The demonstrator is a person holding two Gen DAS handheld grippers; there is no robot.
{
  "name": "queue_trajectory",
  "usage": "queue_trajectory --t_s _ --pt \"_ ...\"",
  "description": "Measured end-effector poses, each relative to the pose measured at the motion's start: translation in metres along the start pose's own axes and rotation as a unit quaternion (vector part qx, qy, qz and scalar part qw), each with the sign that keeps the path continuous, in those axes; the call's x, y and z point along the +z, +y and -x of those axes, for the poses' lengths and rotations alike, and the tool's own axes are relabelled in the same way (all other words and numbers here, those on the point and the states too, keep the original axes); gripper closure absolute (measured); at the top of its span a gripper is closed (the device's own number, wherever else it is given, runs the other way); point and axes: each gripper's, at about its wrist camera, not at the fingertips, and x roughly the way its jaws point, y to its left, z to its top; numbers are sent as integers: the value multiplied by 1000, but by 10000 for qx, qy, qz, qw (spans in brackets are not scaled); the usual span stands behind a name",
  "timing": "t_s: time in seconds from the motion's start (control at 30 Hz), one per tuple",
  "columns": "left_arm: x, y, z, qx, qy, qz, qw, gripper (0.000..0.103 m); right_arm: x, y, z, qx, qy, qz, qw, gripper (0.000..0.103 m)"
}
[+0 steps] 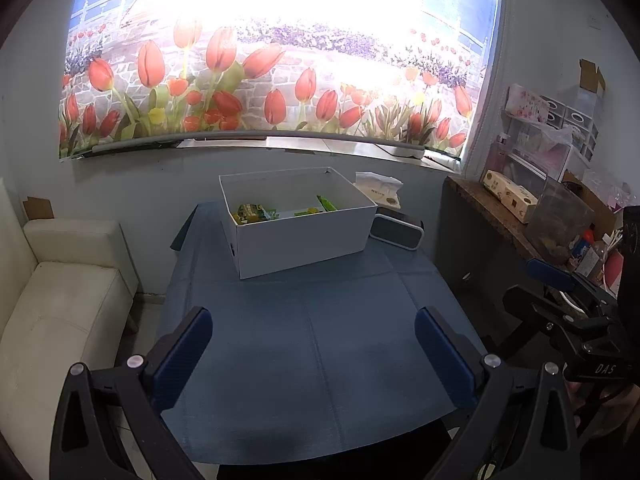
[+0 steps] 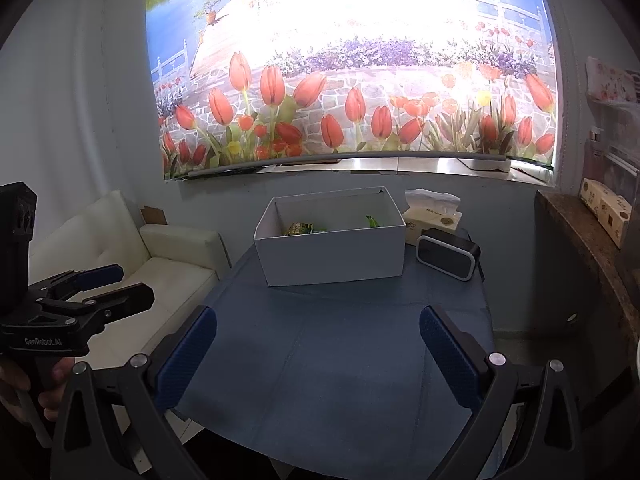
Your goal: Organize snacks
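Note:
A white open box (image 1: 304,240) (image 2: 332,258) stands at the far end of the blue-clothed table (image 1: 312,344) (image 2: 340,344). Inside it lie green and yellow snack packets (image 1: 256,213) (image 2: 304,229), partly hidden by the box wall. My left gripper (image 1: 314,330) hangs open over the near part of the table, nothing between its fingers. My right gripper (image 2: 318,330) is open too, also empty and well short of the box. Each gripper shows at the edge of the other's view: the right gripper (image 1: 536,284) in the left wrist view, the left gripper (image 2: 132,284) in the right wrist view.
A tissue pack (image 1: 378,188) (image 2: 434,212) and a dark speaker (image 1: 398,232) (image 2: 446,254) sit right of the box. A white sofa (image 1: 60,304) (image 2: 168,256) stands left of the table. A cluttered shelf (image 1: 520,216) runs along the right. A tulip blind (image 1: 260,80) covers the window.

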Motion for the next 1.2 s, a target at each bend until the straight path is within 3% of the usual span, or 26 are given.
queue_trajectory --t_s 1.2 --pt "3 -7 -2 183 132 -282 9993 0 0 -1 3 34 -3 -45 10000 0"
